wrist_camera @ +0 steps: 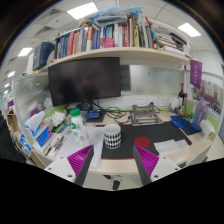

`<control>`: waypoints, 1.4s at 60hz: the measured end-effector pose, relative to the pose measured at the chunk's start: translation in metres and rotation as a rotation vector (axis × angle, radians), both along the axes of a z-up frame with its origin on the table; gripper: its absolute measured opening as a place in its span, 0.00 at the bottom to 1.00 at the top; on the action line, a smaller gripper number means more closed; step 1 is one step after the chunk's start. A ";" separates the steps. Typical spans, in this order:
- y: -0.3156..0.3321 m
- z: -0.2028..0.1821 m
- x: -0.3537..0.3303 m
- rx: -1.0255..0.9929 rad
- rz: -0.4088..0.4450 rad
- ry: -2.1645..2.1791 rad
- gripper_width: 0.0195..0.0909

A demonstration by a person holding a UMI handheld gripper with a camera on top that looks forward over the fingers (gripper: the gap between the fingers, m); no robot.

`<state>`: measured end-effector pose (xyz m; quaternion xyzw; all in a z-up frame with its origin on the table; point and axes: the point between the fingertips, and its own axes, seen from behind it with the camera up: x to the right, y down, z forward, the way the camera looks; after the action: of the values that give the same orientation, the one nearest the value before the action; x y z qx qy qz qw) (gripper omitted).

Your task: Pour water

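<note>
A: Item 1, hand-held gripper [112, 163]?
B: 2 fingers with magenta pads [80, 160], spread apart, nothing clamped between them. They hover above the near edge of the bench [120, 165].

A: Item 2, the pouring vessel?
B: 1 cup [112, 137] with a black-and-white pattern, upright on the bench, just ahead of the fingers and roughly centred between their lines, not touched by either pad. Whether it holds water, I cannot tell.

A: Item 3, neighbours of the cup?
B: 1 red round object [143, 142] just to its right, type unclear. 1 bottle with a green cap [74, 122] further back on the left.

A: Item 4, background?
B: 1 dark monitor [85, 81] behind the bench. Above it, 1 shelf [110, 53] carrying a row of books [95, 40]. 1 small metal frame device [146, 114] right of the monitor. Blue items [40, 130] lie on the far left, too small to identify.
</note>
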<state>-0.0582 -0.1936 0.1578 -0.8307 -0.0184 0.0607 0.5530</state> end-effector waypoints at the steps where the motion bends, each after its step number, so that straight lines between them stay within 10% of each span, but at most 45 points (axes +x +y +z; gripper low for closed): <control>1: 0.001 -0.001 -0.005 -0.001 0.006 0.004 0.86; 42: 0.155 -0.062 -0.161 0.154 0.033 -0.046 0.86; 46: 0.163 -0.060 -0.163 0.186 0.027 -0.049 0.78; 49: 0.167 -0.053 -0.163 0.216 0.016 -0.051 0.52; 84: 0.175 -0.055 -0.168 0.241 0.050 -0.042 0.31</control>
<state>-0.2265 -0.0189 0.1033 -0.7585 -0.0580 0.0545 0.6468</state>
